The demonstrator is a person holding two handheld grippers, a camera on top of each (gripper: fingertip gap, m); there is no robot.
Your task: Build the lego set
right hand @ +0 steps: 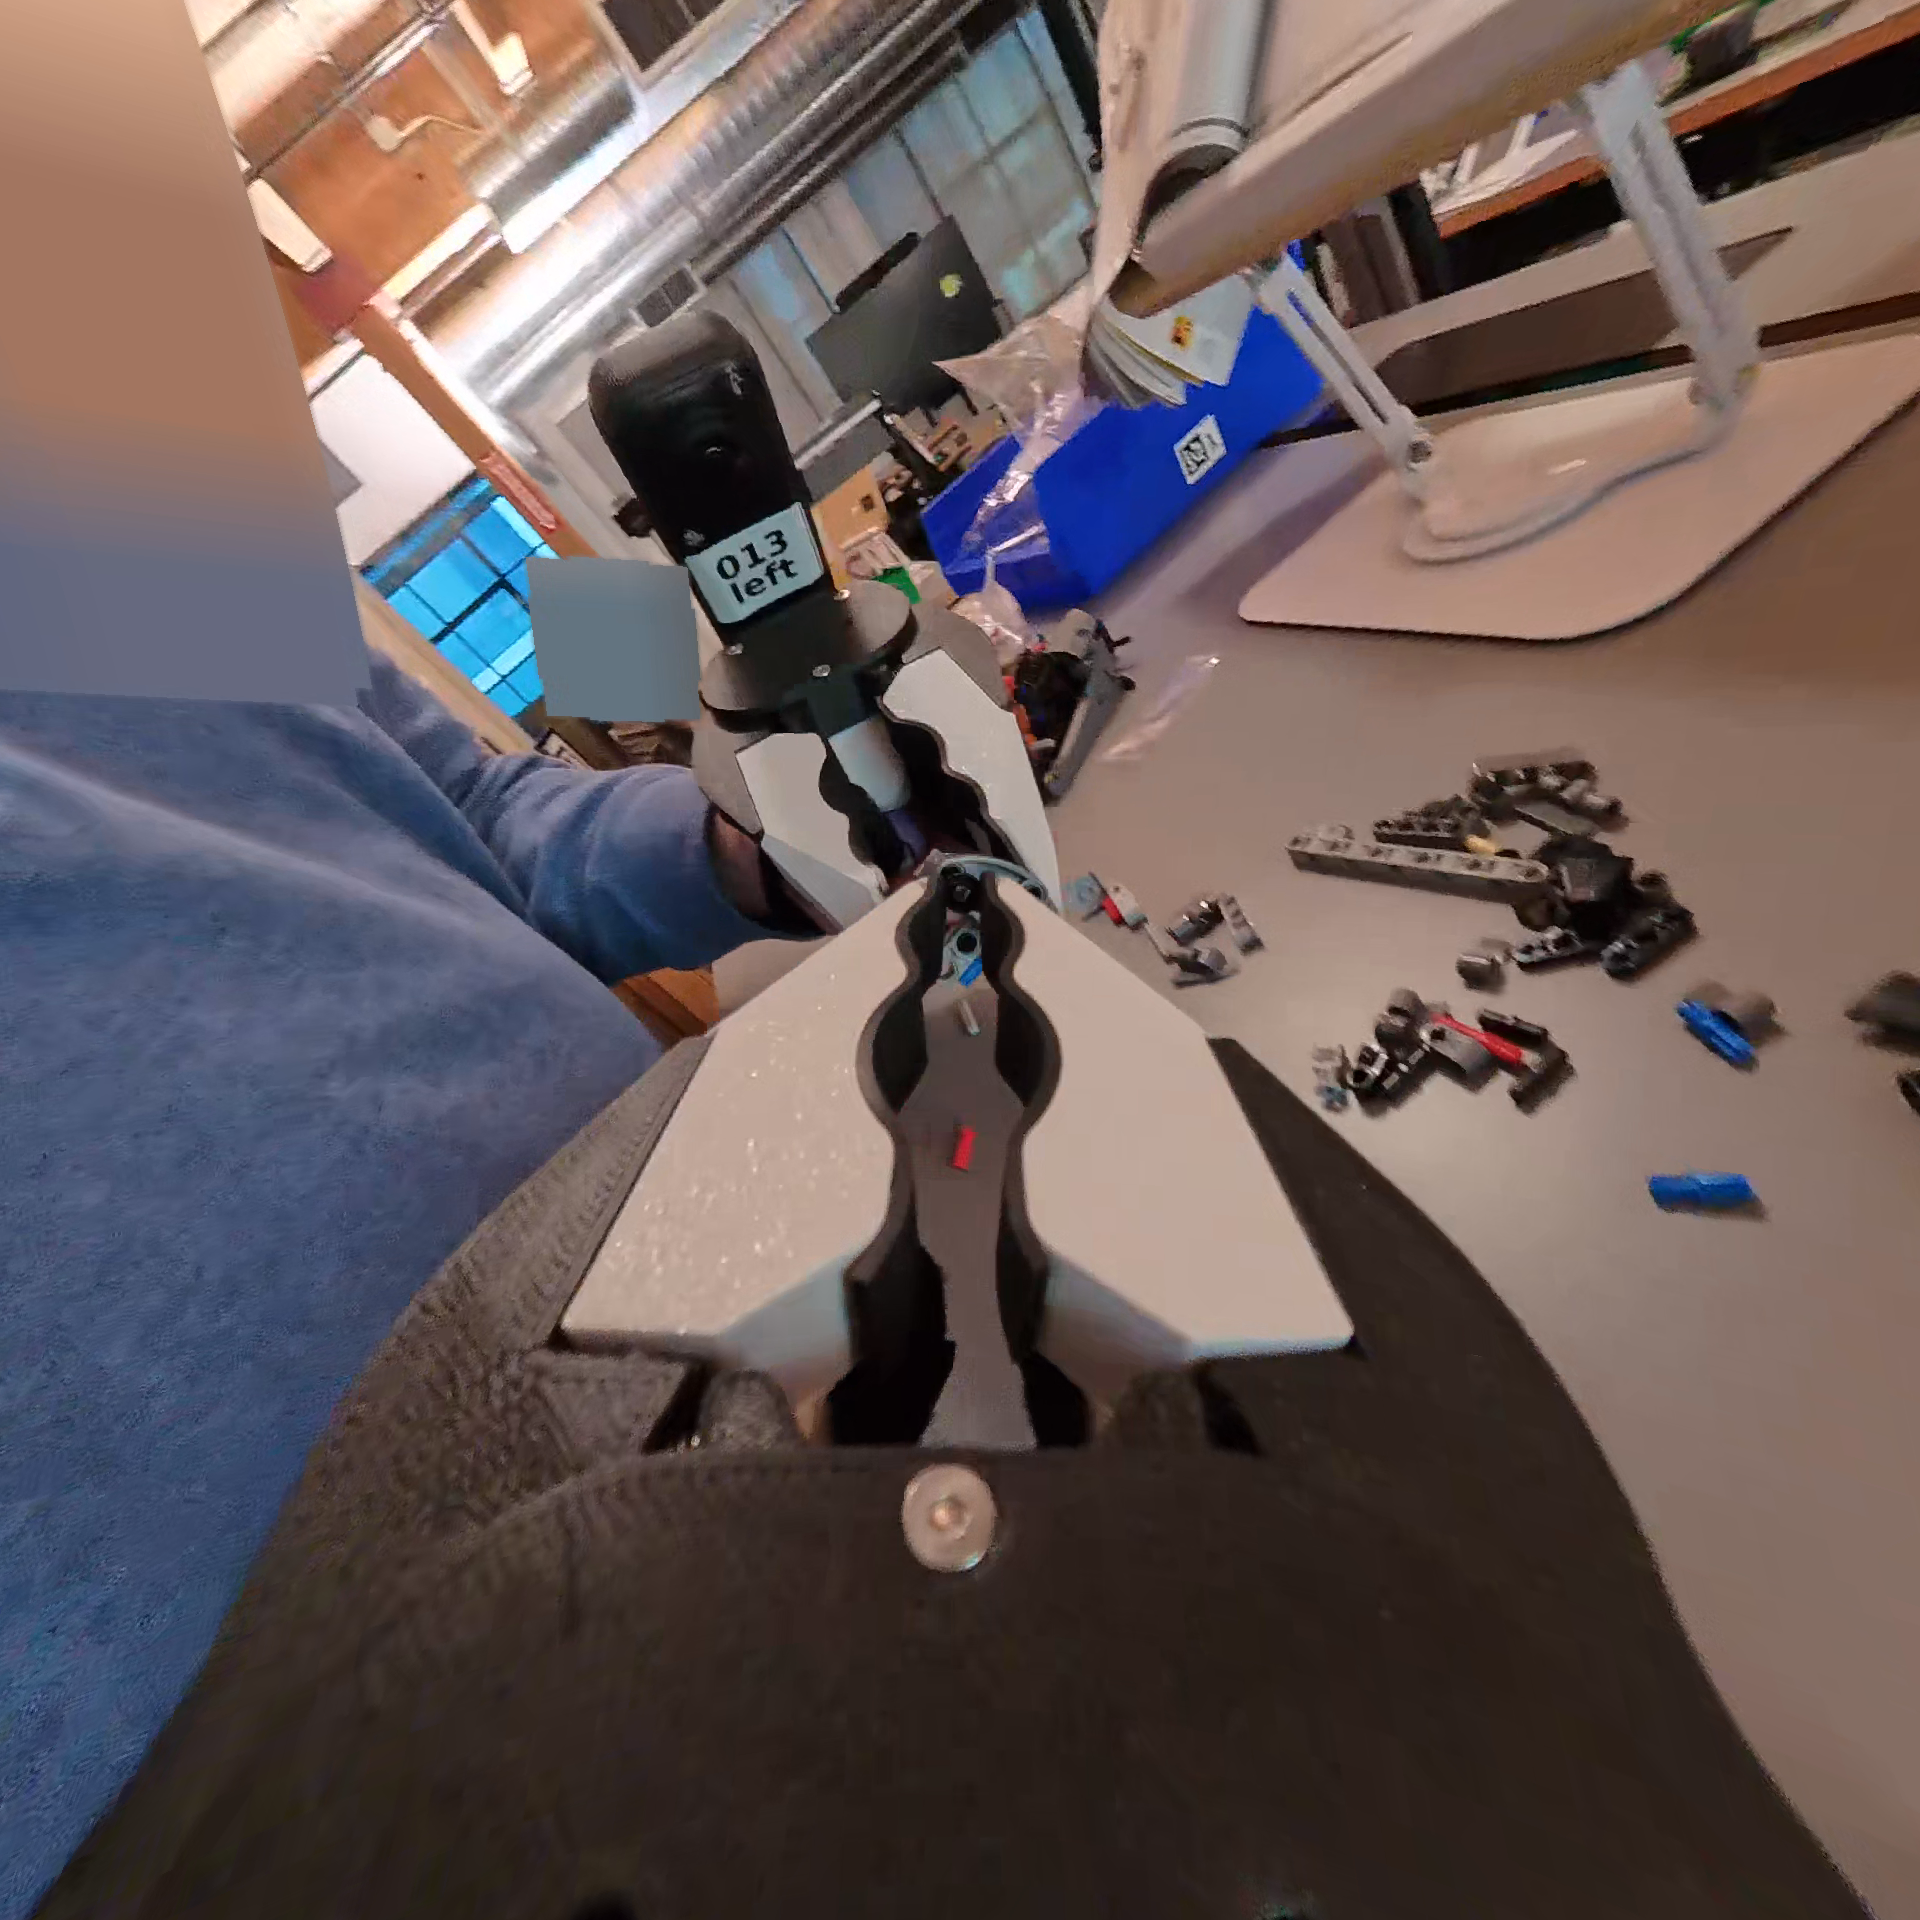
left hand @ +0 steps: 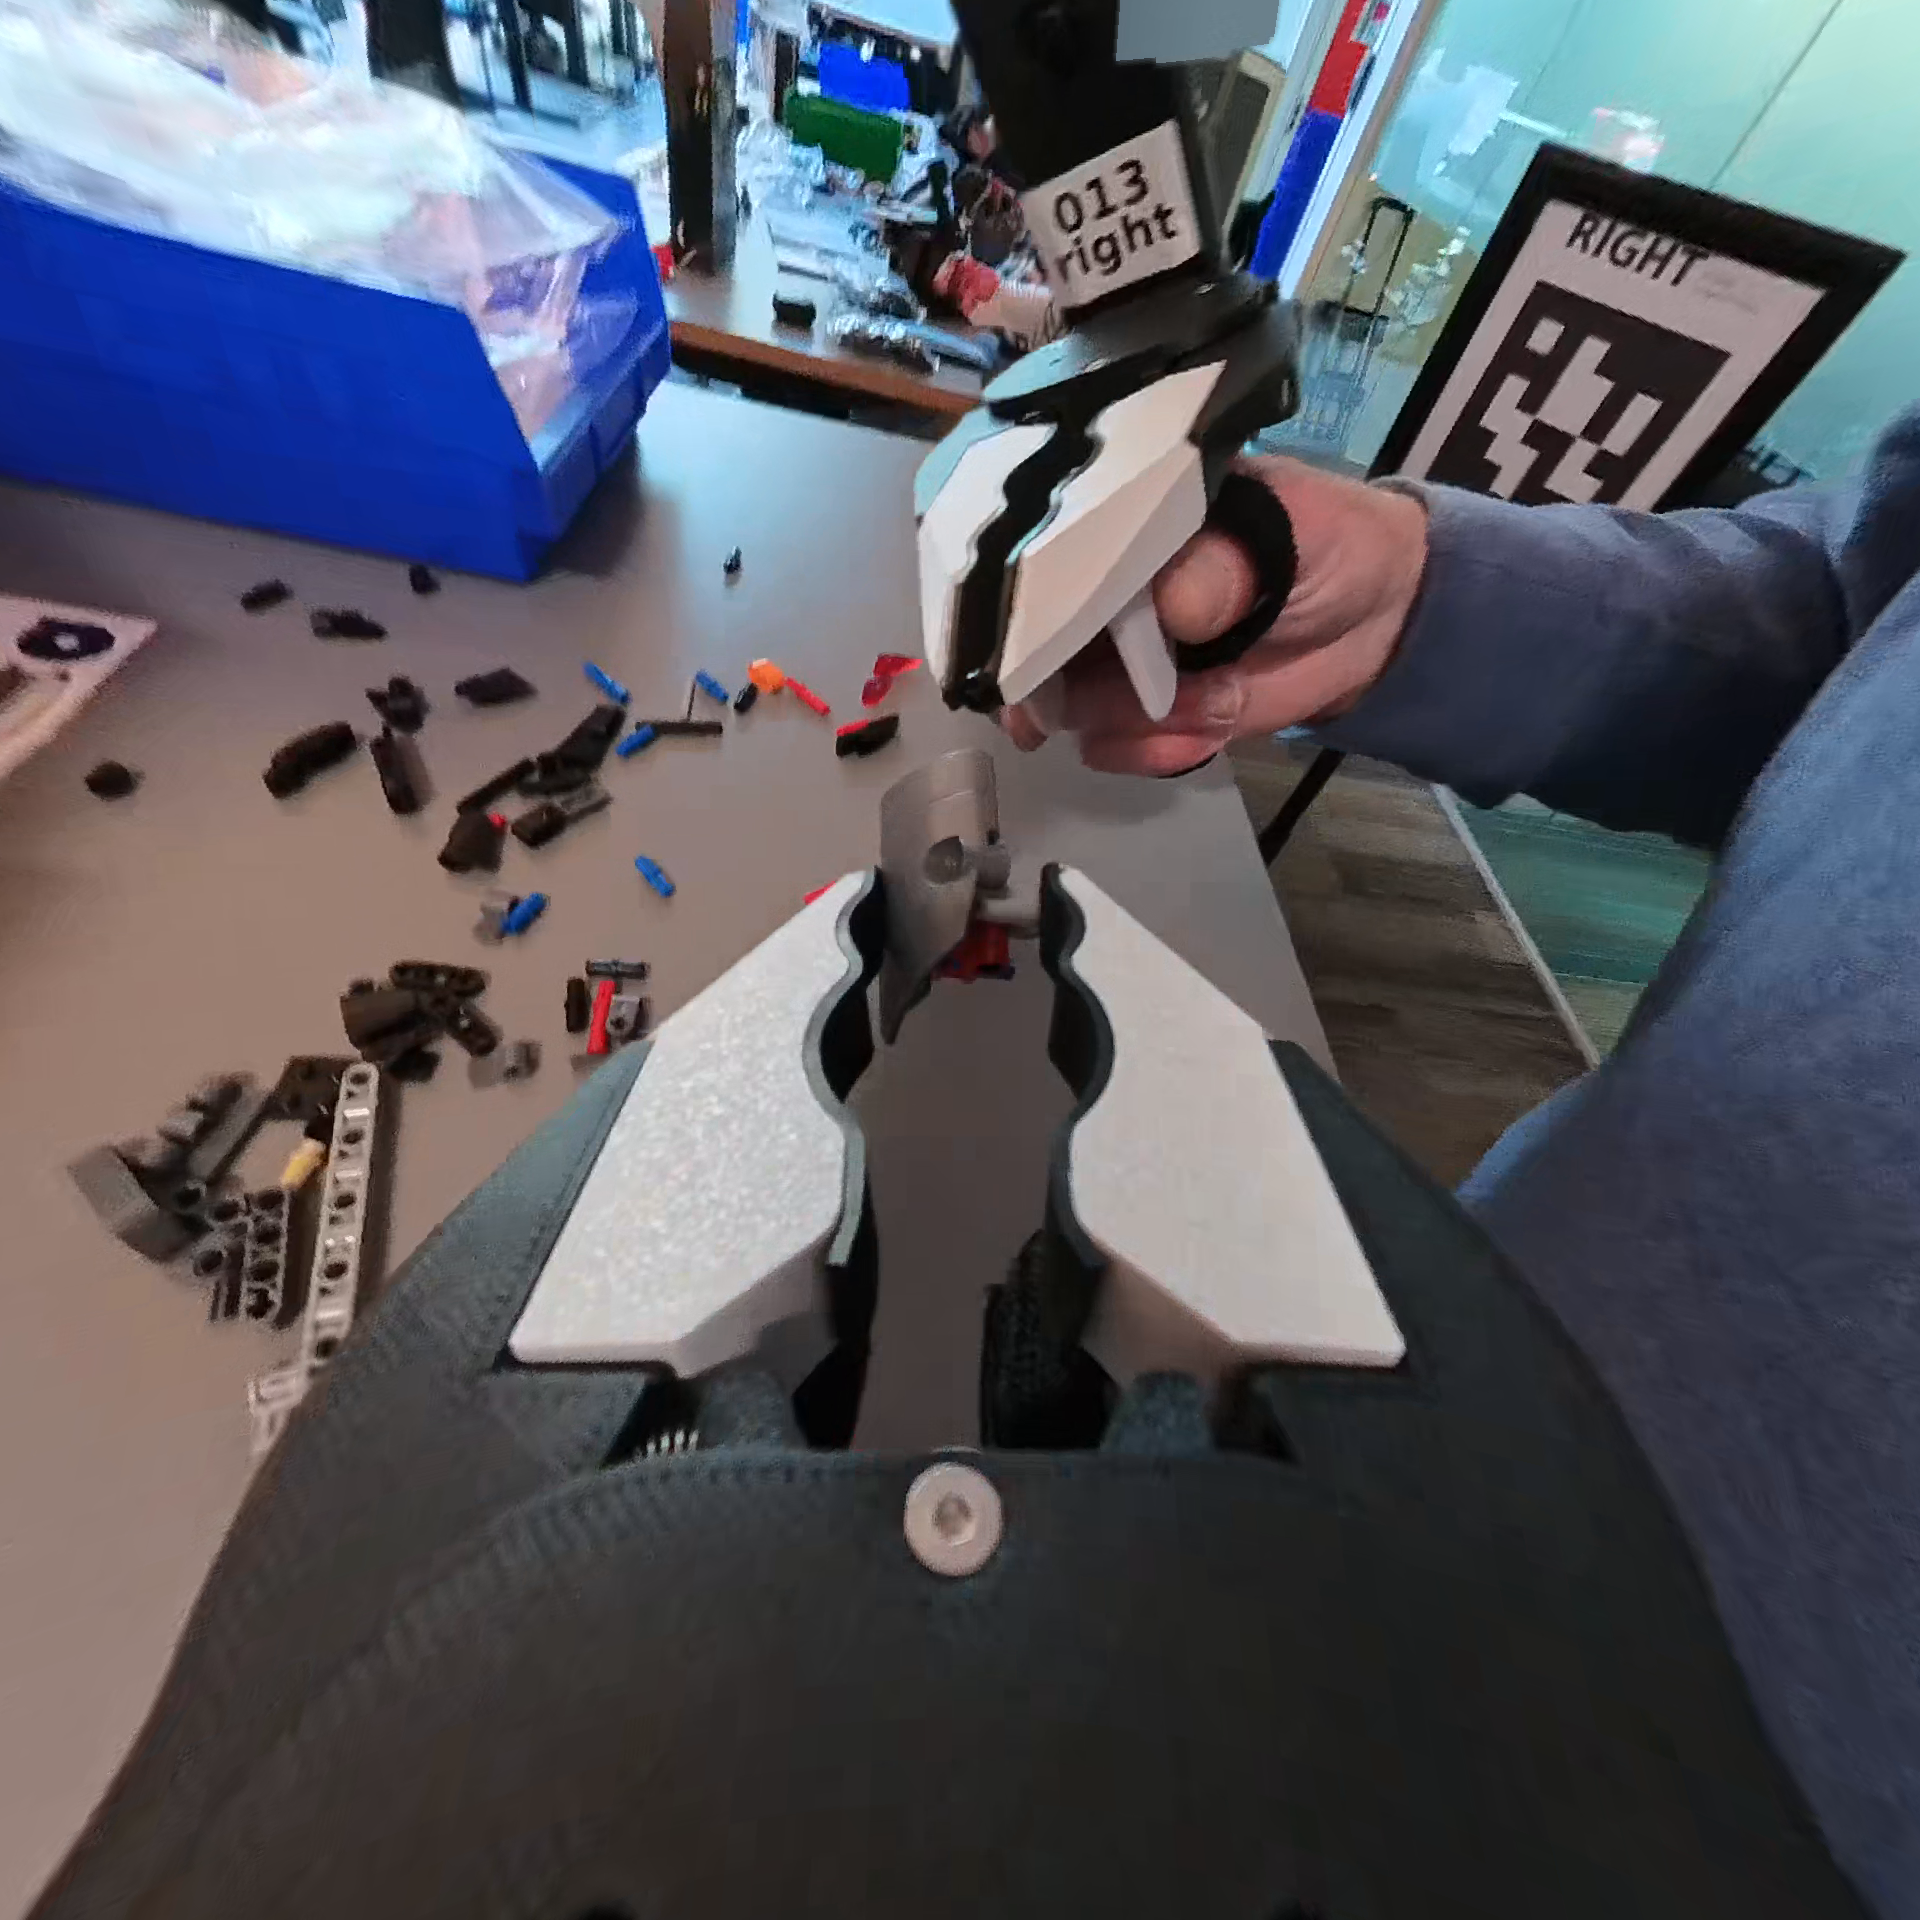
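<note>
Grey plastic everywhere underneath: a matte grey counter (left hand: 187, 1455) strewn with loose black, blue and red lego pieces (left hand: 540, 790). At the far left, a deep blue plastic bin (left hand: 312, 416), heaped with crinkled clear plastic bags (left hand: 260, 156) rising above its rim; contents of the bags too blurred to name, possibly more parts. Seen from the right wrist view, the same blue bin (right hand: 1132, 499) with clear bags spilling over its near edge.

Left hand-held gripper (left hand: 961, 904), white fingers with black wavy pads, clamped at the tips on a small lego sub-assembly (left hand: 940, 873): a curved silver-grey panel with a light grey connector and a red piece below it, raised above the counter's right edge. Right hand-held gripper (left hand: 971, 681), carried by a hand (left hand: 1278, 623) in a blue sleeve, hovering just above and beyond that sub-assembly, its fingers drawn nearly together on a tiny black piece (left hand: 974, 688) at the very tip. In its own view, right hand-held gripper (right hand: 966, 894) pinched on that small black piece (right hand: 956, 888), with the left hand-held gripper (right hand: 940, 862) directly opposite, tip to tip.

Near the left foreground, a partly built frame of black and light grey holed beams (left hand: 270, 1205), lying flat. Beside the bin's front, a white printed sheet (left hand: 52, 665) at the counter's edge.
</note>
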